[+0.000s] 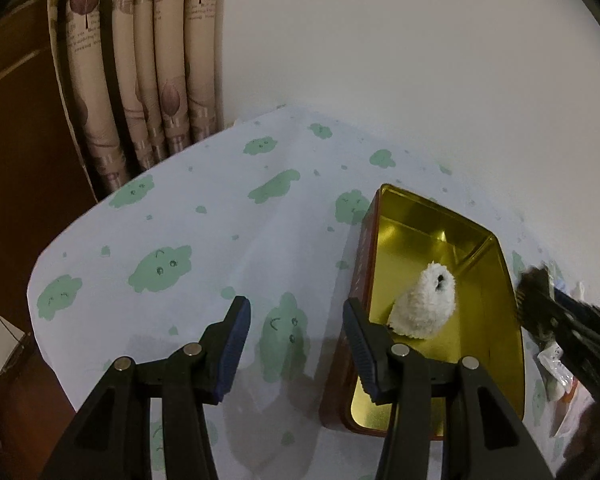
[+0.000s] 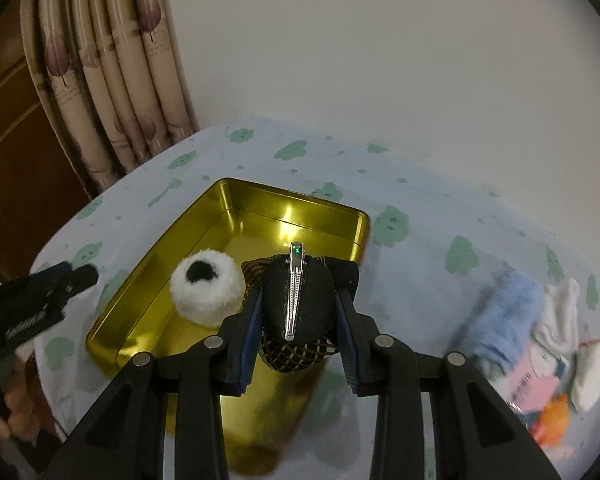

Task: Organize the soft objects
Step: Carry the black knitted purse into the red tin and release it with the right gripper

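Observation:
A gold-lined tin box (image 1: pixel 496 320) with a red outside sits on the patterned tablecloth; it also shows in the right wrist view (image 2: pixel 260 204). A white fluffy pom-pom with a black centre (image 1: pixel 424 308) lies inside it, also seen from the right wrist (image 2: pixel 206 288). My right gripper (image 2: pixel 298 320) is shut on a black hair clip with a silver metal clasp and netted fabric (image 2: pixel 298 300), held over the tin's near end. My left gripper (image 1: pixel 296 344) is open and empty, just left of the tin. The right gripper (image 1: pixel 540 304) appears at the tin's right edge.
A pile of soft items lies right of the tin: a blue fluffy piece (image 2: pixel 504 316), white socks (image 2: pixel 572 340), a pink card (image 2: pixel 532 384), an orange thing (image 2: pixel 552 420). Curtains (image 1: pixel 148 64) and a white wall stand behind the table. The table edge falls away at left.

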`<control>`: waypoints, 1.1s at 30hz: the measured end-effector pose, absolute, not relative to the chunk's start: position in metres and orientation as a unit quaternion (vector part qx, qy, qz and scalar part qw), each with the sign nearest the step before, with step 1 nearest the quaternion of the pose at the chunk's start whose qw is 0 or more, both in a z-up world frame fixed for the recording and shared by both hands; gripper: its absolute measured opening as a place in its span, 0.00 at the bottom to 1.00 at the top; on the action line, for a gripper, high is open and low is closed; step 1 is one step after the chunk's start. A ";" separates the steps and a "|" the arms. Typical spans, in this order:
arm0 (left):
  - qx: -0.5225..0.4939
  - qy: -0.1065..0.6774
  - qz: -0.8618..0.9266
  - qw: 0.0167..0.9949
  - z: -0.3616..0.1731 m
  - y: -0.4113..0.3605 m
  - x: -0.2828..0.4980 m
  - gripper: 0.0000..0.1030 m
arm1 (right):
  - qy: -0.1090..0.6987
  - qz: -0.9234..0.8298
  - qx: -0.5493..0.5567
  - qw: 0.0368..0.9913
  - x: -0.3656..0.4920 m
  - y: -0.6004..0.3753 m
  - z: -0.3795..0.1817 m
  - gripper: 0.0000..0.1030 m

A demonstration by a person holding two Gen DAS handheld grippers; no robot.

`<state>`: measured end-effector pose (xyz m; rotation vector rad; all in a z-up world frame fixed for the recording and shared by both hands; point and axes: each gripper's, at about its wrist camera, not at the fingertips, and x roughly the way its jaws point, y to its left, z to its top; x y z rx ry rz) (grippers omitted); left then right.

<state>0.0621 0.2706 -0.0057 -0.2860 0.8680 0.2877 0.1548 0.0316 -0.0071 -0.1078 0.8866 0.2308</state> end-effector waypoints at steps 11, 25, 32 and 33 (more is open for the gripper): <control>-0.130 0.422 0.142 0.886 -0.008 0.270 0.064 0.48 | 0.465 0.095 -0.085 0.876 0.212 0.051 -0.039 0.32; -0.121 0.417 0.145 0.889 -0.006 0.267 0.065 0.48 | 0.490 0.093 -0.086 0.863 0.228 0.048 -0.061 0.45; -0.119 0.410 0.149 0.892 -0.005 0.268 0.064 0.48 | 0.460 0.106 -0.094 0.876 0.208 0.050 -0.036 0.62; -0.119 0.411 0.149 0.892 -0.005 0.268 0.065 0.48 | 0.457 0.108 -0.091 0.878 0.204 0.048 -0.032 0.62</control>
